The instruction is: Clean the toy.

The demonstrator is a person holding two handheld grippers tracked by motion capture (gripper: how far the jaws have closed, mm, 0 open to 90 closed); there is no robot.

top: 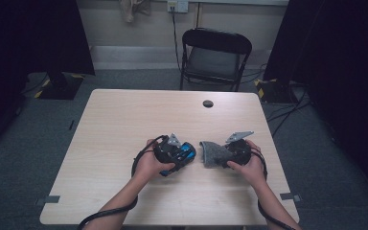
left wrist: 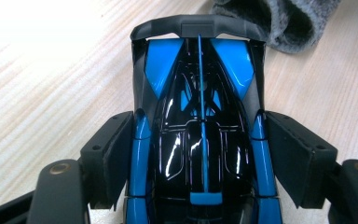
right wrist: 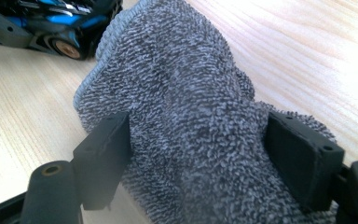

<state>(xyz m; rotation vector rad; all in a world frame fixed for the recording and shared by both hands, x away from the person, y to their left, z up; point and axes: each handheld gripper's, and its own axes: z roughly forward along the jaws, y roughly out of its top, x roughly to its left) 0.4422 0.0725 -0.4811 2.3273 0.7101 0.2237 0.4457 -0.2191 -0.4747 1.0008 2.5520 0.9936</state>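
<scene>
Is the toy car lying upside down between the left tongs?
No, the toy car sits roof up, its glossy black and blue top showing.

The high view looks forward and down over the table (top: 124, 115) from far off. Both gripper views sit close above it, sharing the toy car (left wrist: 200, 135) and cloth (right wrist: 182, 116).

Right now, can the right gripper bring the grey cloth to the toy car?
Probably yes. The right gripper has the grey cloth between its jaws, and the cloth's far edge lies just beside the toy car, which sits in the left gripper. Only bare table lies around them.
</scene>
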